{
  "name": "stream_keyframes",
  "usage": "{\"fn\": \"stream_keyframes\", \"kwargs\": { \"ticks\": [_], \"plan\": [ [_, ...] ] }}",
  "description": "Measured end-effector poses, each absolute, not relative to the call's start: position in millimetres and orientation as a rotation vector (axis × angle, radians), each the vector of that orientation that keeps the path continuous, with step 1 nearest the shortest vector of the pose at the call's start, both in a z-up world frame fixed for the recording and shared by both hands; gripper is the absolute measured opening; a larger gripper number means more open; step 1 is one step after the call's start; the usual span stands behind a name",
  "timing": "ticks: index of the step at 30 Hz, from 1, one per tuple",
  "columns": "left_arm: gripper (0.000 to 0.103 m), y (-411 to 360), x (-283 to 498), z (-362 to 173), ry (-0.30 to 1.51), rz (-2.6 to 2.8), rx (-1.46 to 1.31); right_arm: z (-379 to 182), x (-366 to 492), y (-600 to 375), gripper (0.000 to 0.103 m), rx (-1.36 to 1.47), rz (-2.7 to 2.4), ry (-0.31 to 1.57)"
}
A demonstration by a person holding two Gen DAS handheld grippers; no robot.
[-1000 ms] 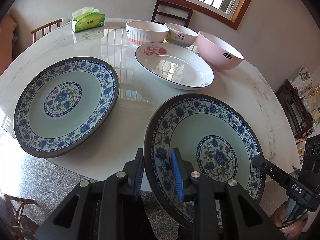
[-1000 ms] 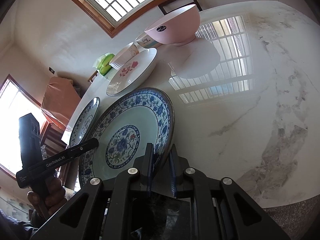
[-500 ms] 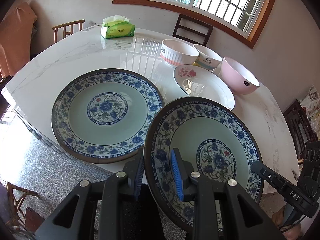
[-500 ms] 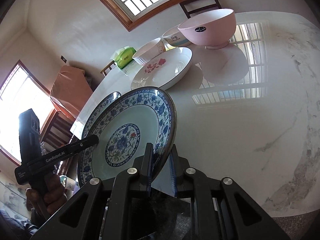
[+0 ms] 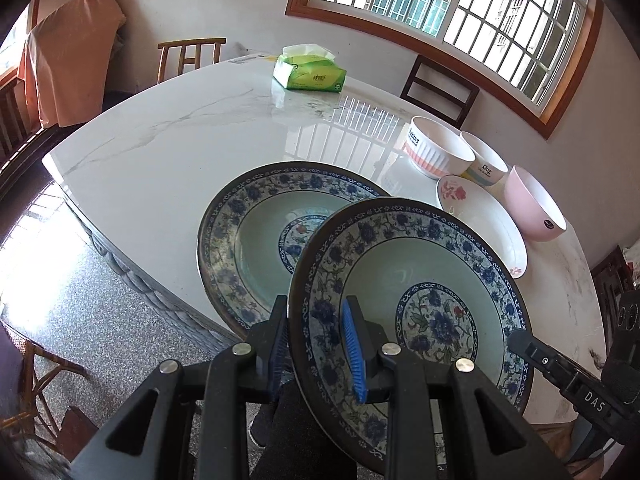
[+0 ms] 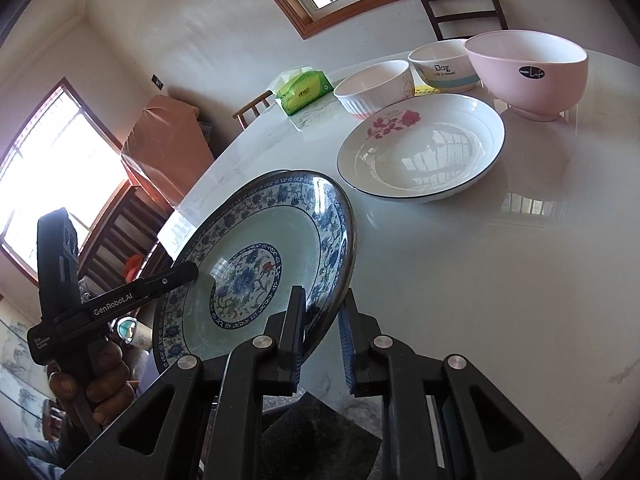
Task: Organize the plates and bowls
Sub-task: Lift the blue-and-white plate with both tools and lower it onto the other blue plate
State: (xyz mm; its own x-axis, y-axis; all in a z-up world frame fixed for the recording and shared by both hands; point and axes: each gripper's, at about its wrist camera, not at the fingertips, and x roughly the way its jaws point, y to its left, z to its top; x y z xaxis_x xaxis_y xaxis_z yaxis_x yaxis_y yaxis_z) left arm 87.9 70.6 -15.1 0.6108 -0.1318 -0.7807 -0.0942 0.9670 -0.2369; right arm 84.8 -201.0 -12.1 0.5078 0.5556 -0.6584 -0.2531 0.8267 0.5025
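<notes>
While both grippers clamp opposite edges of one blue-patterned plate [image 5: 420, 280], that plate hangs tilted above the near part of the marble table [image 5: 180, 152]. The left gripper [image 5: 316, 344] has its jaws closed narrowly on the plate's rim, one blue pad on the decorated face and the other behind it. The right gripper [image 6: 322, 332] pinches the opposite rim, its jaws nearly together with the rim between them. In the right wrist view, a hand [image 6: 96, 380] grasps the handle of the left tool, at the lower left.

Just beyond and partly beneath the held plate in the left wrist view lies a second blue-patterned plate [image 5: 248, 232], flat on the table near its edge; the held plate overlaps its right side.

Farther back sits a white rose plate [image 6: 420, 148], with three bowls just behind it: a ribbed white bowl [image 6: 372, 84], a "Dog" bowl [image 6: 442, 66] and a pink bowl [image 6: 528, 74], side by side.

At the far side of the table rests a green tissue pack [image 5: 310, 70]. Behind it stand wooden chairs [image 5: 190, 56] and a barred window [image 5: 452, 8].
</notes>
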Motion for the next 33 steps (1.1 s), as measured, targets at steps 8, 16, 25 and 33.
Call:
{"fn": "stream_keyframes", "kwargs": {
  "ticks": [8,16,25,33],
  "plan": [
    [0.027,96,103,-17,0.910,0.033,-0.290,-13,113,-168,0.017,0.342,0.529,0.941],
    [0.027,113,119,-23,0.912,0.062,-0.303,-14,128,-144,0.017,0.312,0.538,0.956],
    [0.027,125,130,-27,0.903,0.082,-0.299,-17,144,-127,0.018,0.288,0.526,0.972],
    [0.027,133,136,-32,0.910,0.086,-0.308,-18,146,-119,0.019,0.277,0.512,0.980]
  ]
}}
